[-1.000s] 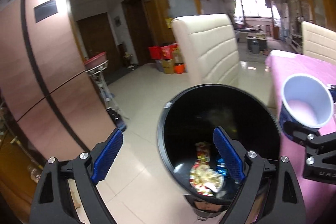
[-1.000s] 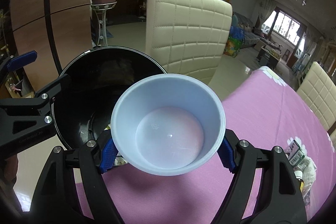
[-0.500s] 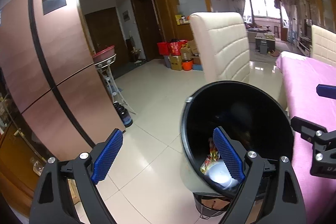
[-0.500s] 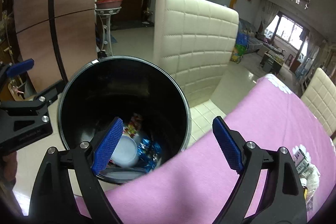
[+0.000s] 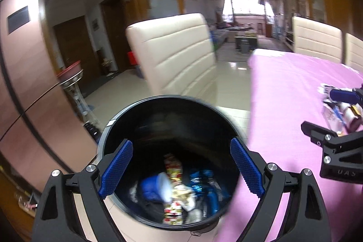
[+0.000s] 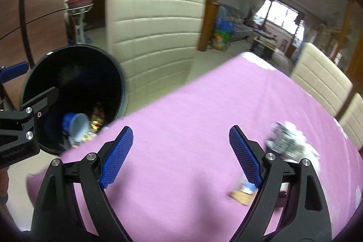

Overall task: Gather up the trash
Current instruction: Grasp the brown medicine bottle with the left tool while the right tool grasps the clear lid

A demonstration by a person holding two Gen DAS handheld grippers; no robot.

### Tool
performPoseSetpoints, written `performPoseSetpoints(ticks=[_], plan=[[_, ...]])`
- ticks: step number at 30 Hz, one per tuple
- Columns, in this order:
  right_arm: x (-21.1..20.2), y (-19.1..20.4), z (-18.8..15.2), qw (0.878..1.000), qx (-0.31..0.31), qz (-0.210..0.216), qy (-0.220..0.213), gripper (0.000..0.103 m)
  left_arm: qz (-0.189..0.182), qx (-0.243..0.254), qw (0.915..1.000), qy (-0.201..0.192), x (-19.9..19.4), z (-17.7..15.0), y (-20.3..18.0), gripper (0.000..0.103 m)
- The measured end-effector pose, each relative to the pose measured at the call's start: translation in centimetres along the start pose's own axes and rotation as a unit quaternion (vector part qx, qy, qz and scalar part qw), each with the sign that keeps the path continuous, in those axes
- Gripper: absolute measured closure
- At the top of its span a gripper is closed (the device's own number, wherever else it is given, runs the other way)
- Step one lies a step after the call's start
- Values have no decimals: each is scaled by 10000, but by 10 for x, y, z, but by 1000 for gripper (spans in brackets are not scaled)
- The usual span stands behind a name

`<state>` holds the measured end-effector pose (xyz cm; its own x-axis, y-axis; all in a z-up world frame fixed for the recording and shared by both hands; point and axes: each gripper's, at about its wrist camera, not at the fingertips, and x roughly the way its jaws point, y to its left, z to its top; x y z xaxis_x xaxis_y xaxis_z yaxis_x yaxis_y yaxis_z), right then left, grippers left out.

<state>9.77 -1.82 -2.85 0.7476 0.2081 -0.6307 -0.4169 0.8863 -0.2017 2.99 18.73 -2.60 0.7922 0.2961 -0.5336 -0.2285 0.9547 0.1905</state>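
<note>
A: Item one, remaining trash. Where?

B: Crumpled printed wrapper point(image 6: 286, 144) on the tabletop point(image 6: 192, 110), just beside the right tongs' point(image 6: 180, 157) right-hand finger. A small tan piece with a blue top point(image 6: 242, 193) lies nearer, partly behind that finger. Both blurred; the print is unreadable.

A: Handling?

B: Judged light, soft and crushable. The wrapper should yield under a pinch, so take it across the bunched middle, not a loose edge. The small piece looks stiffer; pinch it across its width.

A: Already collected?

B: Black bin point(image 5: 169, 106) holds a blue cup point(image 6: 76, 126) on its side among foil wrappers point(image 5: 175, 176).

A: Tongs?

B: Right tongs spread wide, holding nothing, over the cloth. Left tongs point(image 5: 180, 170) also spread wide and empty, above the bin mouth.

A: Surface?

B: Pink cloth, smooth and flat, likely to slide or bunch if dragged.

A: Room?

B: Cream padded chair point(image 6: 154, 28) behind the bin, two more along the far side, glossy tiled floor point(image 5: 229, 74), brown wall panelling point(image 5: 27, 74), a bright window point(image 6: 282, 18) beyond.
</note>
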Motion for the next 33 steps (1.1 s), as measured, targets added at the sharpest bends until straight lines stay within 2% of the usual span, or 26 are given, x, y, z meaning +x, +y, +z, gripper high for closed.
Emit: performPoseSetpoints(ticks=[9,16,18,23,28,33], plan=[[-23,-97,-49,9939,662,-857,228,18,-797,586,9950,-140,-10,14,-92,17],[-58,-182,-107,9735,1489,-1637,577,17,-1361,900,9865,-154,-24,18,-150,17],[-68,-203,-124,9659,1765,-1756,710,12,-1523,992,9832,-138,-29,18,-167,17],[-80,-239,-158,9502,2341,-1861,879,6,-1842,1223,9751,-150,-40,17,-203,17],[-74,-259,-176,9385,2678,-1848,1153,6,-2015,1491,9680,-124,-44,17,-237,17],[-69,-275,-190,9277,3045,-1715,1315,6,-2039,1590,9660,20,-34,24,-262,17]])
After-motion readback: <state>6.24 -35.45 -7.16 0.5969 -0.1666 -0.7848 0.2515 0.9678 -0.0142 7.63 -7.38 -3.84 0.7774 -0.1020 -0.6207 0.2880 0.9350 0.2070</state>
